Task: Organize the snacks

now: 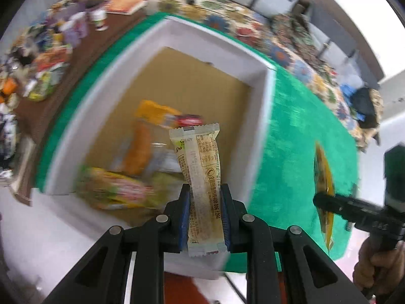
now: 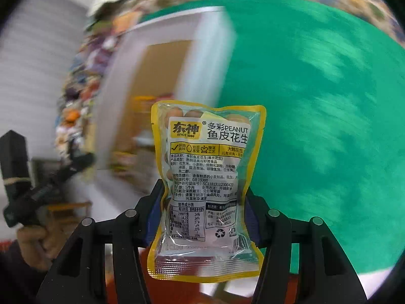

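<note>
Beige snack bar wrapper [image 1: 202, 177] pinched upright in left gripper [image 1: 205, 202], above white box [image 1: 263, 116] on green mat [image 1: 303, 131]. Other snacks [image 1: 141, 152] lie inside box. Right gripper [image 2: 205, 210] clamps yellow-edged peanut packet [image 2: 206, 182] just beside box, over mat.

Flowered tablecloth [image 1: 291, 58] bears green mat [image 1: 298, 131] — white box [image 1: 162, 43] atop it.
</note>
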`<state>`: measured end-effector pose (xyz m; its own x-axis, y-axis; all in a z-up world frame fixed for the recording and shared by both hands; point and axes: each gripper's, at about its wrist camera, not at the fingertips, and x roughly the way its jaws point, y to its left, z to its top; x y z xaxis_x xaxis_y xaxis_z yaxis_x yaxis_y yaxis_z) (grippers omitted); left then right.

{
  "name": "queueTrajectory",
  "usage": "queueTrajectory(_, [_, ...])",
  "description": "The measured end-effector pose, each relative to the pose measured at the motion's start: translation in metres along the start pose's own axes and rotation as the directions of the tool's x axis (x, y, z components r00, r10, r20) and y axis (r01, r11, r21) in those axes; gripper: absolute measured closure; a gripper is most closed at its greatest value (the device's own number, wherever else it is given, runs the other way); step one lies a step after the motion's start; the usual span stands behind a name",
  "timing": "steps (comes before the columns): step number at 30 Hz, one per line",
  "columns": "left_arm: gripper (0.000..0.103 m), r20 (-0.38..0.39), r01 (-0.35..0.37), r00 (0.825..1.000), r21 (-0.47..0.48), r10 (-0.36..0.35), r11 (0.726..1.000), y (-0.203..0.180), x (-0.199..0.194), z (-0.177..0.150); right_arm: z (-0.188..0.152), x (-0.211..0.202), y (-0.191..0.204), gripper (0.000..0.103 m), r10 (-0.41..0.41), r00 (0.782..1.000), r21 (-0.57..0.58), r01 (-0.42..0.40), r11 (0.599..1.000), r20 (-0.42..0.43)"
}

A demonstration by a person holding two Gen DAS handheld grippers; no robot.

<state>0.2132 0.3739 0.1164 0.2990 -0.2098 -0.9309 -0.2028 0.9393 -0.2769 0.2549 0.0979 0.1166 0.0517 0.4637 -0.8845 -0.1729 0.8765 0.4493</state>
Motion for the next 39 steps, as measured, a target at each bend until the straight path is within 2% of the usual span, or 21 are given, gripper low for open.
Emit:
queueTrajectory(4, [0.081,0.029,-0.076,0.997,-0.031,0.077,0.997,0.021,0.000,-0.002,0.031,0.042,0.076,0.044,0.024,1.000,-0.125,-0.024,0.992,0.003])
queueTrajectory(6, [0.081,0.038,-0.132,0.990,-0.037,0.133,0.991,0.023,0.005,-0.002,0.043,0.059,0.097,0.044,0.035,0.999,-0.163,-0.033,0.986,0.005])
queueTrajectory(7, [0.080,0.036,-0.159,0.986,-0.052,0.161,0.986,0.026,0.007,-0.003,0.045,0.064,0.103,0.039,0.033,0.999,-0.185,-0.031,0.982,0.008])
queueTrajectory(8, [0.077,0.030,-0.181,0.983,-0.079,0.184,0.980,0.031,0.007,-0.004,0.050,0.070,0.111,0.034,0.027,1.000,-0.209,-0.024,0.978,0.012])
queueTrajectory(9, [0.074,0.026,-0.187,0.981,-0.110,0.191,0.976,0.036,0.005,-0.005,0.055,0.075,0.115,0.033,0.014,1.000,-0.233,-0.008,0.972,0.024])
queueTrajectory(11, [0.049,0.038,-0.208,0.976,-0.138,0.215,0.968,0.041,0.000,-0.002,0.064,0.079,0.123,0.033,0.000,0.999,-0.259,0.010,0.966,0.038])
queueTrajectory(12, [0.043,0.052,-0.227,0.970,-0.143,0.237,0.963,0.041,-0.004,-0.002,0.068,0.078,0.127,0.033,-0.003,0.999,-0.263,0.012,0.965,0.035])
queueTrajectory(13, [0.034,0.070,-0.249,0.963,-0.148,0.261,0.957,0.043,-0.010,-0.002,0.071,0.074,0.132,0.033,-0.008,0.999,-0.269,0.017,0.963,0.034])
queueTrajectory(15, [0.029,0.094,-0.271,0.953,-0.169,0.289,0.948,0.048,-0.024,-0.001,0.074,0.060,0.140,0.033,-0.014,0.999,-0.292,0.029,0.956,0.052])
queueTrajectory(17, [0.022,0.115,-0.280,0.946,-0.186,0.304,0.942,0.050,-0.038,-0.001,0.075,0.046,0.147,0.025,-0.014,0.997,-0.323,0.038,0.946,0.077])
queueTrajectory(20, [0.018,0.144,-0.304,0.932,-0.197,0.334,0.932,0.052,-0.058,-0.001,0.073,0.029,0.157,0.023,-0.031,0.994,-0.346,0.065,0.936,0.101])
queueTrajectory(26, [0.017,0.194,-0.289,0.924,-0.209,0.329,0.934,0.044,-0.096,0.000,0.059,-0.013,0.171,0.022,-0.026,0.987,-0.406,0.090,0.910,0.159])
queueTrajectory(28, [0.015,0.204,-0.295,0.921,-0.196,0.333,0.935,0.034,-0.107,0.000,0.053,-0.033,0.172,0.022,-0.014,0.977,-0.417,0.103,0.903,0.213])
queueTrajectory(29, [0.013,0.206,-0.312,0.915,-0.184,0.346,0.932,0.028,-0.112,0.001,0.050,-0.044,0.172,0.022,0.001,0.969,-0.416,0.106,0.903,0.249])
queueTrajectory(31, [0.012,0.223,-0.341,0.901,-0.163,0.371,0.926,0.016,-0.126,0.000,0.039,-0.069,0.172,0.021,0.071,0.927,-0.432,0.103,0.896,0.368])
queueTrajectory(32, [0.012,0.236,-0.352,0.894,-0.153,0.380,0.923,0.010,-0.132,-0.001,0.033,-0.077,0.173,0.018,0.064,0.912,-0.443,0.134,0.886,0.405])
queueTrajectory(34, [0.012,0.252,-0.367,0.886,-0.130,0.389,0.921,0.002,-0.146,-0.002,0.030,-0.081,0.175,0.018,0.025,0.921,-0.454,0.168,0.875,0.389])
queueTrajectory(36, [0.012,0.285,-0.412,0.858,-0.114,0.427,0.904,-0.009,-0.169,-0.002,0.029,-0.089,0.173,0.018,-0.007,0.934,-0.451,0.179,0.875,0.358])
queueTrajectory(39, [0.012,0.335,-0.448,0.816,-0.146,0.471,0.882,-0.018,-0.201,0.000,0.029,-0.115,0.170,0.018,-0.033,0.929,-0.419,0.197,0.886,0.368])
